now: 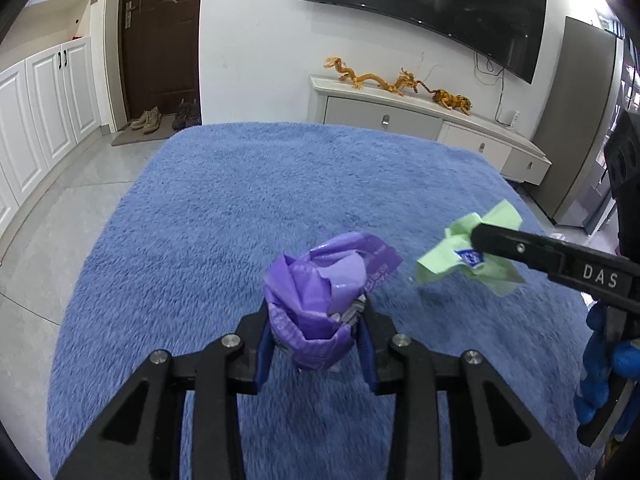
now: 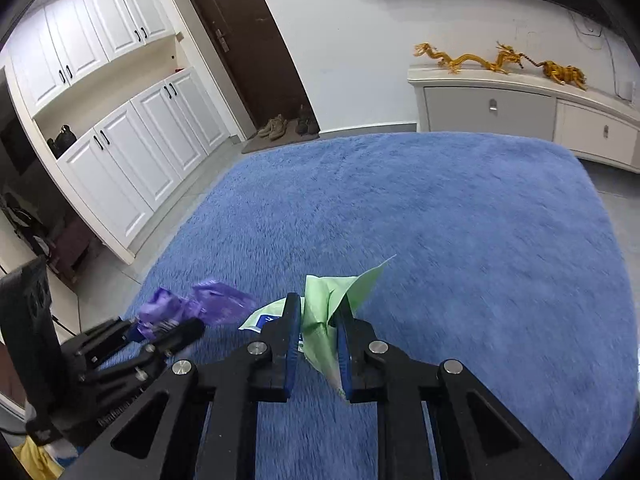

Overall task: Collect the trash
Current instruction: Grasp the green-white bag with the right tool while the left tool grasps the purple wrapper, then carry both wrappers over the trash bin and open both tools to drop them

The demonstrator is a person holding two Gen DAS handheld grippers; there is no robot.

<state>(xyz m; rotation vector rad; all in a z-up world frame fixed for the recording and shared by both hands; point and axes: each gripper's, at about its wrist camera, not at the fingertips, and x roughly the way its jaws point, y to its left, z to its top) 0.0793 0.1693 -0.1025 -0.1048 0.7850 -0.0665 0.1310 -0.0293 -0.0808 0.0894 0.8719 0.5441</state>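
Note:
My left gripper [image 1: 316, 312] is shut on a crumpled purple wrapper [image 1: 320, 288] and holds it above the blue rug [image 1: 260, 200]. My right gripper [image 2: 318, 312] is shut on a crumpled green wrapper [image 2: 324, 312] and holds it above the same rug [image 2: 440, 208]. In the left wrist view the right gripper [image 1: 476, 236] comes in from the right with the green wrapper [image 1: 460, 256]. In the right wrist view the left gripper [image 2: 168, 326] shows at the lower left with the purple wrapper [image 2: 200, 306].
A white TV cabinet [image 1: 420, 116] with golden dragon figures [image 1: 372, 78] stands behind the rug under a wall TV [image 1: 432, 4]. White cupboards [image 2: 120, 152], a dark door [image 2: 240, 40] and shoes [image 2: 280, 126] are at the left. Grey tiled floor [image 1: 60, 232] surrounds the rug.

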